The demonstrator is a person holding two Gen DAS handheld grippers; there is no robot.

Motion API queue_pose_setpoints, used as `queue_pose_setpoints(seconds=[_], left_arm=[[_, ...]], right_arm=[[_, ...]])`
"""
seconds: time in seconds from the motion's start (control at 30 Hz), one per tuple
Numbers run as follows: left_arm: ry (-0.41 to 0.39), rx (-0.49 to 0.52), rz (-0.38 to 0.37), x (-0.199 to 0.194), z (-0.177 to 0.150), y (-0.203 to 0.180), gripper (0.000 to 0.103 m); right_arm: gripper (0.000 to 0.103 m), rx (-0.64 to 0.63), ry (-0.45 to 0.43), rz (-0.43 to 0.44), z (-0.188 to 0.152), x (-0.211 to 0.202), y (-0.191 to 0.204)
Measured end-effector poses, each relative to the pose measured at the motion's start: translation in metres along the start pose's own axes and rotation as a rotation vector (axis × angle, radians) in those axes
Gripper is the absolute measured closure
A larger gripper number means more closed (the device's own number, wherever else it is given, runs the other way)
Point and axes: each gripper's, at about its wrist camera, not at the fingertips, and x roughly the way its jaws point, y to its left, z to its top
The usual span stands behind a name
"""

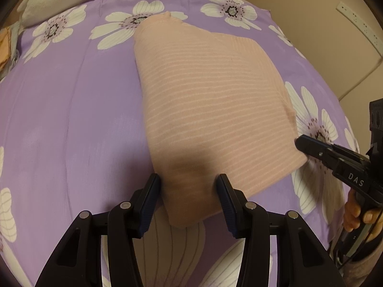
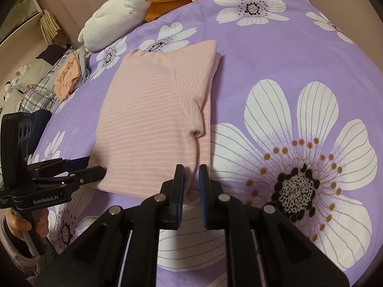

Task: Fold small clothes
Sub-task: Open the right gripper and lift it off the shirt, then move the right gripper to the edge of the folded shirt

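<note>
The pink striped top (image 2: 153, 124) already lies folded into a tidy rectangle on the purple flowered bedspread (image 2: 275, 55), its near edge between the spread left gripper (image 1: 189, 186) and the barely parted right gripper (image 2: 191, 174), perhaps one last fold remaining.

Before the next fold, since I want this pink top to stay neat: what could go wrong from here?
1. The left hand-held gripper stands open around the top's near corner; closing there could bunch the layers.
2. The right hand-held gripper sits at the near edge with only a narrow gap between its pads; pulling away could drag the tucked sleeve out.
3. The bedsheet looks soft, so the cloth may slide with it.
</note>
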Motion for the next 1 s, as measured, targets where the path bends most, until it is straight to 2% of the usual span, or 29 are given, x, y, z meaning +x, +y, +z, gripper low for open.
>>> queue_pose_setpoints(seconds=[0.73, 0.93, 1.0], left_arm=[[0.041, 0.046, 0.017, -0.012, -0.019, -0.003, 0.056], [0.026, 0.051, 0.024, -0.024, -0.022, 0.002, 0.056], [0.017, 0.036, 0.019, -0.027, -0.021, 0.006, 0.051]], right_arm=[[0.089, 0.018, 0.0, 0.005, -0.013, -0.015, 0.001], [0.076, 0.096, -0.01, 0.068, -0.017, -0.025, -0.014], [0.071, 0.146, -0.019, 0.102, -0.018, -0.027, -0.022]])
